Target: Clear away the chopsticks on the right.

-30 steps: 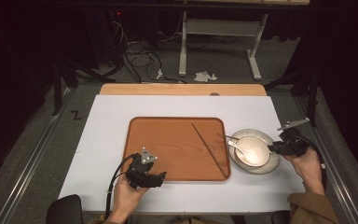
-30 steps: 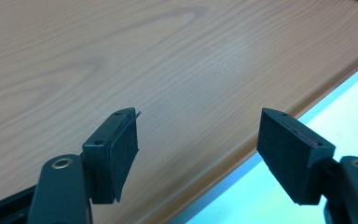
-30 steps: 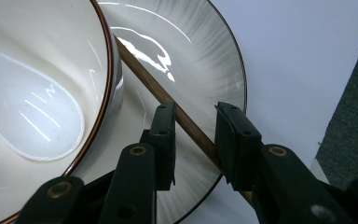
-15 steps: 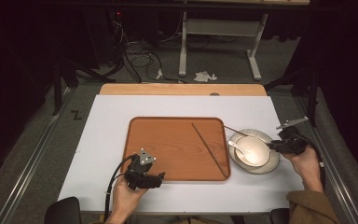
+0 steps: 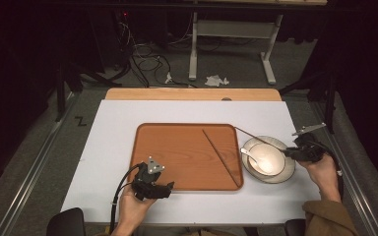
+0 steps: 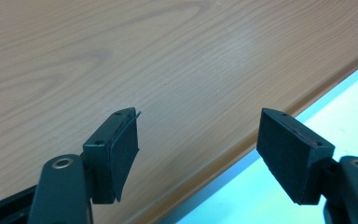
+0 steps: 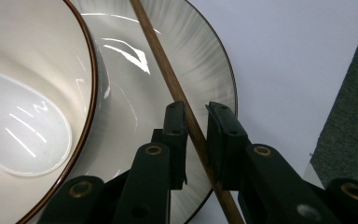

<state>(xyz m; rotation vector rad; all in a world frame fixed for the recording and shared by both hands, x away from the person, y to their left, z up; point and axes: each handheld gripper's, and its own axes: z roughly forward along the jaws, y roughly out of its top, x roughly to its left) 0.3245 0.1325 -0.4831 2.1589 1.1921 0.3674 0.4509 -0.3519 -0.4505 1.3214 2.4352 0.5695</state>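
A brown wooden tray [image 5: 177, 147] lies mid-table with one chopstick [image 5: 221, 157] resting diagonally on its right side. To its right, a grey plate [image 5: 286, 173] carries a white bowl [image 5: 270, 157] with a white spoon [image 5: 249, 156] in it. My right gripper [image 5: 291, 151] is shut on a second chopstick [image 5: 263, 139], which reaches over the plate toward the tray's far right corner. In the right gripper view the jaws [image 7: 196, 109] clamp this chopstick [image 7: 168, 70] above the plate [image 7: 196, 60], beside the bowl [image 7: 37, 56]. My left gripper [image 5: 165, 188] is open and holds nothing. Its jaws [image 6: 198, 121] hover over the tray's [image 6: 121, 56] front edge.
The white table top [image 5: 113, 147] has free room left of the tray and along the far side. A wooden strip [image 5: 192, 94] runs along the table's far edge. Beyond it are a floor with cables and a stand [image 5: 231, 44].
The chopstick in my right gripper has shifted slightly, its far tip now a little farther away. The left gripper has stayed where it was.
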